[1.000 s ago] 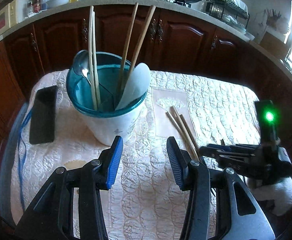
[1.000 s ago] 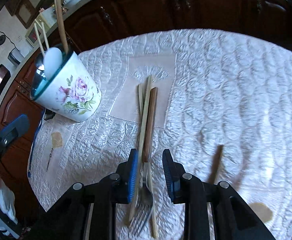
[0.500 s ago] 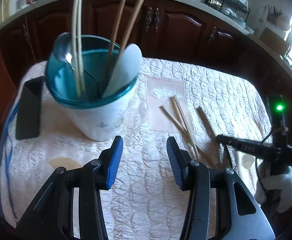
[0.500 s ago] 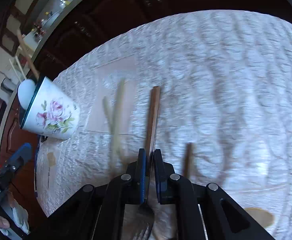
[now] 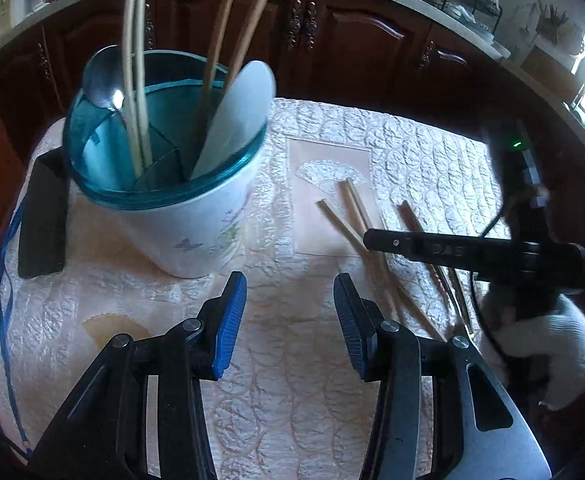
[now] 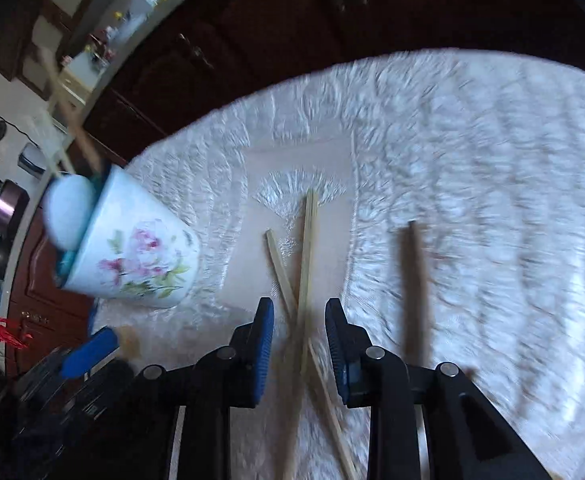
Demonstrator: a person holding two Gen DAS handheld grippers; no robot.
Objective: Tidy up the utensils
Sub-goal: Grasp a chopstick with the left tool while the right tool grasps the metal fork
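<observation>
A white floral utensil holder (image 5: 188, 216) with a teal divided insert holds chopsticks, a metal spoon (image 5: 102, 80) and a white flat spoon (image 5: 236, 116). It also shows in the right wrist view (image 6: 132, 256). Two pale chopsticks (image 6: 306, 264) lie crossed on the cloth, with a dark brown stick (image 6: 416, 280) to their right. My right gripper (image 6: 298, 344) is open just above the crossed chopsticks, which run between its fingers. My left gripper (image 5: 290, 320) is open and empty, in front of the holder. The right gripper also shows in the left wrist view (image 5: 376, 238).
A white quilted cloth (image 5: 292, 380) covers the table. A black flat box (image 5: 42, 216) lies left of the holder, with a blue cable (image 5: 6, 320) along the left edge. Dark wood cabinets (image 5: 352, 40) stand behind the table.
My right gripper was shut on a fork with a brown handle half a second ago. It is now open and has shifted left over the pale chopsticks. The left gripper moved closer to the holder.
</observation>
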